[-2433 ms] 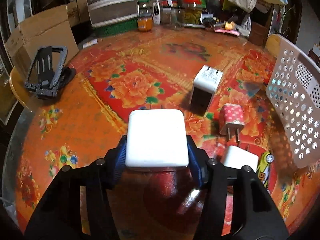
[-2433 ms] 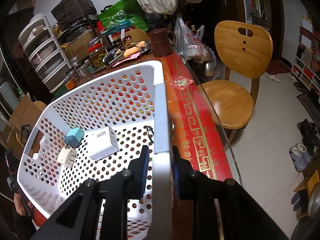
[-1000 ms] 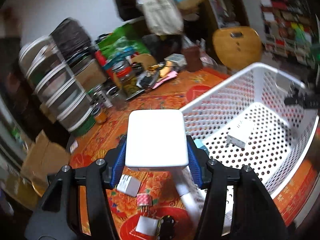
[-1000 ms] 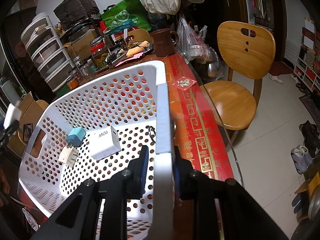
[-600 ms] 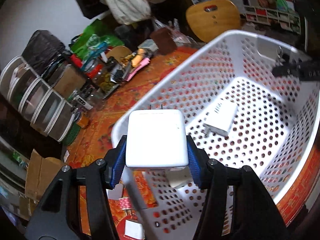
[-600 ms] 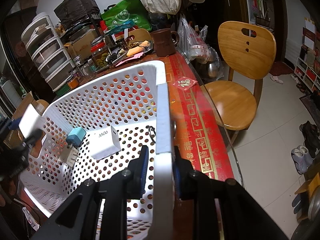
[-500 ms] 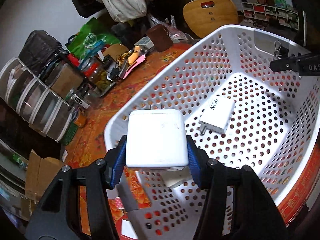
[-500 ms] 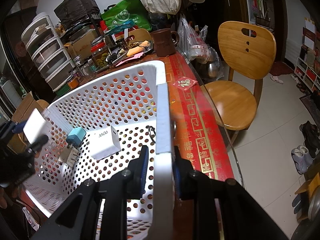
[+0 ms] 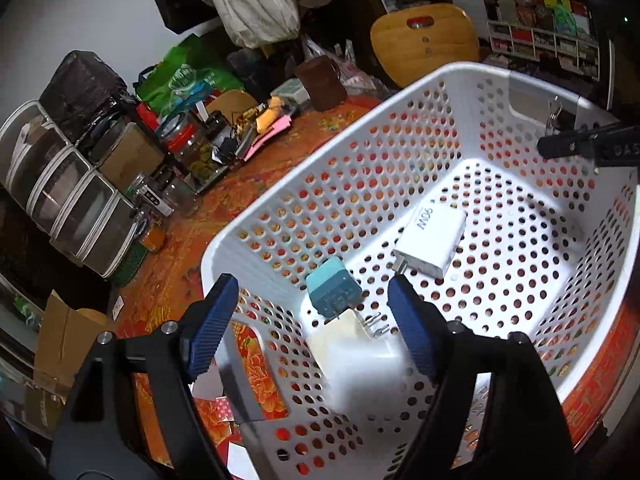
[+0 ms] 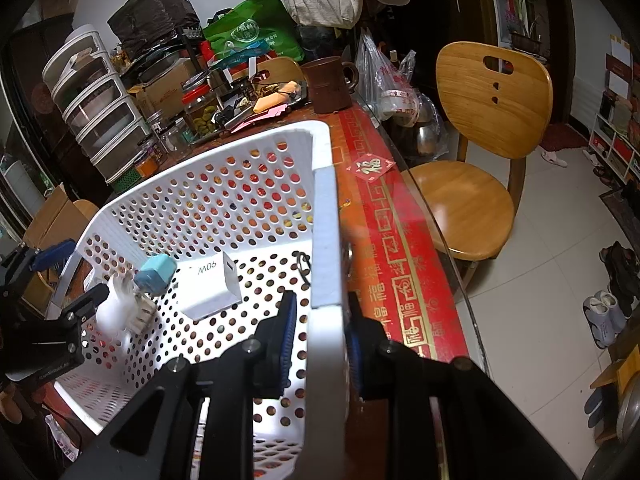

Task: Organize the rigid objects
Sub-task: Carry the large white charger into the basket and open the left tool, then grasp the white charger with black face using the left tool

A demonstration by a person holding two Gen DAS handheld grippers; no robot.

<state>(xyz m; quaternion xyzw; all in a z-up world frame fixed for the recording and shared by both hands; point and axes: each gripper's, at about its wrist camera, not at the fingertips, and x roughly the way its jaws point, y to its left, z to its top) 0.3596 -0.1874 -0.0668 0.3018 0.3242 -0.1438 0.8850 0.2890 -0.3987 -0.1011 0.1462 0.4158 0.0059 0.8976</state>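
— Red floral tablecloth (image 9: 188, 240) under it all; where's your white charger?

— Blurred white charger (image 9: 356, 356) sits below your left gripper (image 9: 312, 320), whose jaws are spread wide and empty, inside the white basket (image 9: 400, 128). It's just beside the teal plug (image 9: 332, 290); the labelled adapter (image 9: 434, 240) lies further in.

— And your right gripper (image 10: 320, 320)?

— Clamped on the basket's rim.

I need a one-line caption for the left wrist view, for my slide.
Open left gripper above the white basket, a blurred white charger below its fingers, beside a teal charger.
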